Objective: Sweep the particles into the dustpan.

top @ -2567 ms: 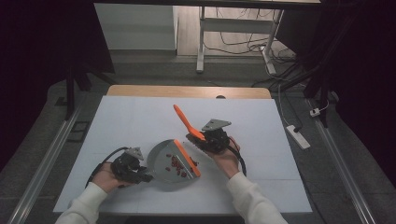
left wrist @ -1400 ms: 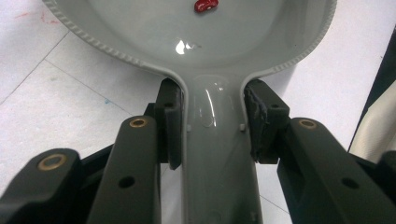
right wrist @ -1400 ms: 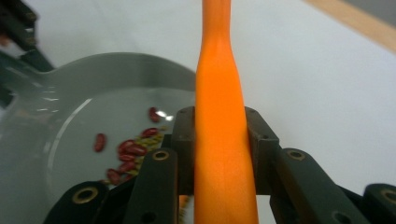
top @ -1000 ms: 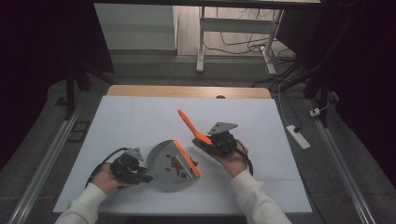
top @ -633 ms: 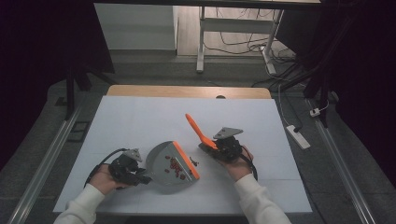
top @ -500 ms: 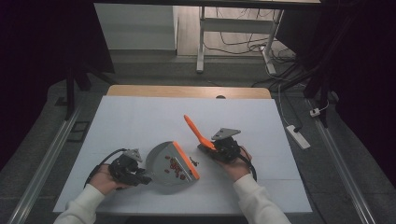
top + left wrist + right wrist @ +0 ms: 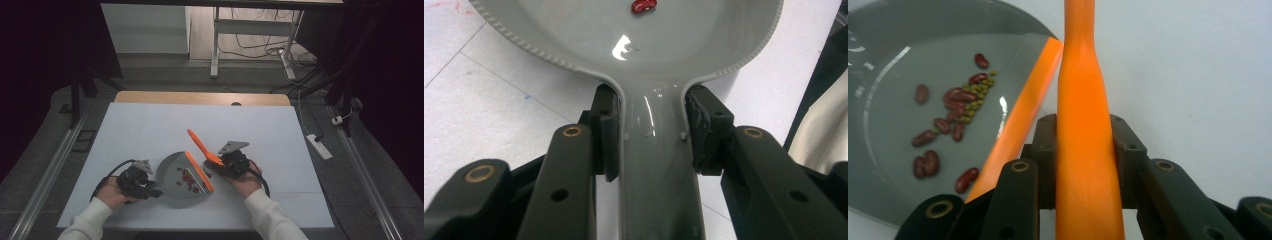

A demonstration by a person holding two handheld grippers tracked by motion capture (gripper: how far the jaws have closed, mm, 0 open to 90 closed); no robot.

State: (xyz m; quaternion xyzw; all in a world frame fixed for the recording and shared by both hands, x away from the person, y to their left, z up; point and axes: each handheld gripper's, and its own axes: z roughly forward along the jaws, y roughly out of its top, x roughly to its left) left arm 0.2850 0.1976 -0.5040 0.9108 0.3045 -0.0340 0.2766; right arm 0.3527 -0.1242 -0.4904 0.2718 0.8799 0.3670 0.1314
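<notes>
The left gripper (image 7: 150,189) squeezes the grey dustpan (image 7: 175,176) by its handle (image 7: 659,165), one pad on each side; the pan sits on the white table (image 7: 150,130), just in front of the gripper; red beans (image 7: 955,122) and tiny green ones lie inside it; the right gripper (image 7: 216,169) clamps the orange brush handle (image 7: 1085,140), which pokes up and away beside the pan's orange edge (image 7: 1020,120).

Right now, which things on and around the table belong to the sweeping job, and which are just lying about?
In use:
- grey dustpan, handle clamped in left tool
- orange brush handle, clamped in right tool
- red beans and small green ones in the pan

Lying about:
- white power strip on the floor
- cables behind the table
</notes>
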